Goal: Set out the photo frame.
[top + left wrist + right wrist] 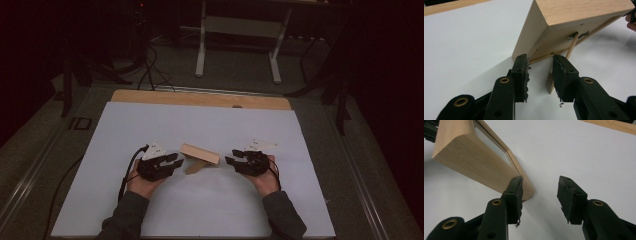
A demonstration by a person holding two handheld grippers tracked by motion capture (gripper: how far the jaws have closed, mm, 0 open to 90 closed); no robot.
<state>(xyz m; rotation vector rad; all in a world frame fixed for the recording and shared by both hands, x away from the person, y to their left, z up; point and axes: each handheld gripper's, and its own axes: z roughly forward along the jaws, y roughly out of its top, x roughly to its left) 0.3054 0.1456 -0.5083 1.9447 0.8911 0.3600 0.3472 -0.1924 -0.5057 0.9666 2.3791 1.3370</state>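
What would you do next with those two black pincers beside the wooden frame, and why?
Probably ease the left gripper forward a touch and close it. Its jaws stand open at the lower corner of the wooden picture frame, which stands tilted on its prop stick on the white table. The right gripper is open too, beside the frame's other end, gripping nothing.

From my remote seat I see a white sheet (200,130) covering the worktop (200,98), whose bare wooden strip shows along the sheet's far edge, and beyond that strip a white-legged table frame (239,45) and dark floor cables (150,70).
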